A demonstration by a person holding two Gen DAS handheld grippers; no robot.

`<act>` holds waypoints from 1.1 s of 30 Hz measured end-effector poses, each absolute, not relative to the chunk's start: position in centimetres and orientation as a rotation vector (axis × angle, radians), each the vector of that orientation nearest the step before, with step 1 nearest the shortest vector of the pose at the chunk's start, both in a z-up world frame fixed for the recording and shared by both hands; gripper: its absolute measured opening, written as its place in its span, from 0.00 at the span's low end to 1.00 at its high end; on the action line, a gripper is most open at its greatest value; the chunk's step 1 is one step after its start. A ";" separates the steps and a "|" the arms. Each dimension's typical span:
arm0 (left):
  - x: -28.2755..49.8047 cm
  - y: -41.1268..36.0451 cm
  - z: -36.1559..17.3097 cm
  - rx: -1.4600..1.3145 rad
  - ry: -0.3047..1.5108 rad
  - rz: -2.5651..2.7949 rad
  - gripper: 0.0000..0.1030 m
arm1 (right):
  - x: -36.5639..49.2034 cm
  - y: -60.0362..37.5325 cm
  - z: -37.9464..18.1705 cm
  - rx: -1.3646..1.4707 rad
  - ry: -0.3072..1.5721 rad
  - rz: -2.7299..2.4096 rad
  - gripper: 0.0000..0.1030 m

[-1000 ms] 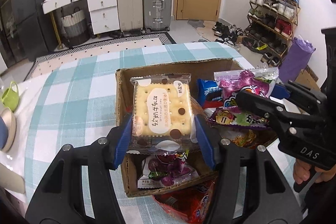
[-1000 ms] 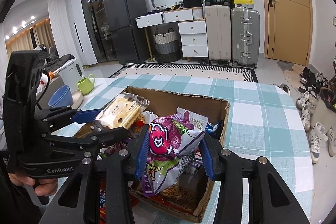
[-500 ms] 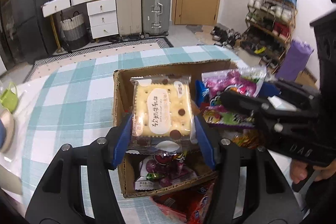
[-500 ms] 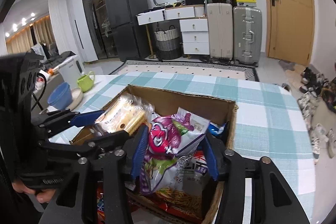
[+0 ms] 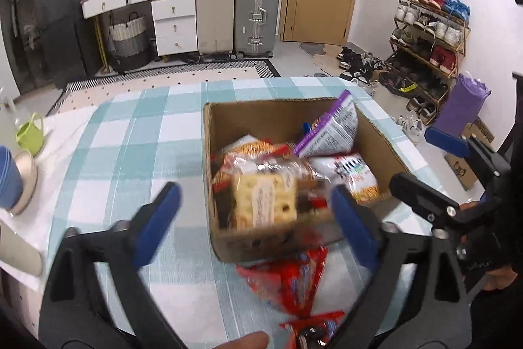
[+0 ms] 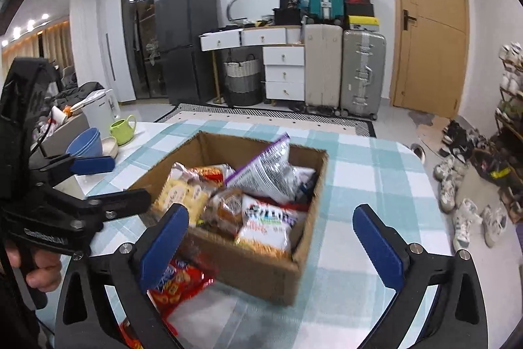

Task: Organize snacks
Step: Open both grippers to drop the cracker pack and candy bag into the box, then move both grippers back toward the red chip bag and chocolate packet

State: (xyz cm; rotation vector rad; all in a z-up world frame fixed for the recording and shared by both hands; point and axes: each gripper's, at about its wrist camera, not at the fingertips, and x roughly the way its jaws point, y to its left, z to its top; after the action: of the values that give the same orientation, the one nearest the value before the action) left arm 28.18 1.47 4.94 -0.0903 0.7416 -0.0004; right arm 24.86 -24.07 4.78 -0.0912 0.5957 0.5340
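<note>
Both jaws have just sprung wide: left hand-held gripper and right hand-held gripper empty. Cracker pack lies in the cardboard box; light, brittle — pinch its edges gently.

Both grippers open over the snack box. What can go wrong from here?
The cardboard box is heaped; the purple-edged bag leans above the rim and may slide out. Red packets lie on the table against the box's near wall and could get pushed or missed. The cracker pack sits loosely on top.
</note>
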 end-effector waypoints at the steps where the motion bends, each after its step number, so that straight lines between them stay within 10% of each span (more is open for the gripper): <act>1: 27.4 1.6 5.1 -0.097 0.738 0.003 0.99 | 24.4 -24.4 4.7 -0.078 0.602 0.536 0.99; 33: 14.2 5.4 -1.3 -0.173 0.858 0.123 0.99 | 16.3 -21.0 -2.1 -0.004 0.812 0.620 0.99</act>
State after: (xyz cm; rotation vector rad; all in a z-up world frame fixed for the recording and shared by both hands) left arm 14.20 5.43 -1.27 -0.1732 0.8578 0.1225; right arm 16.26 -21.02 -2.10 -0.0042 0.8122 0.6200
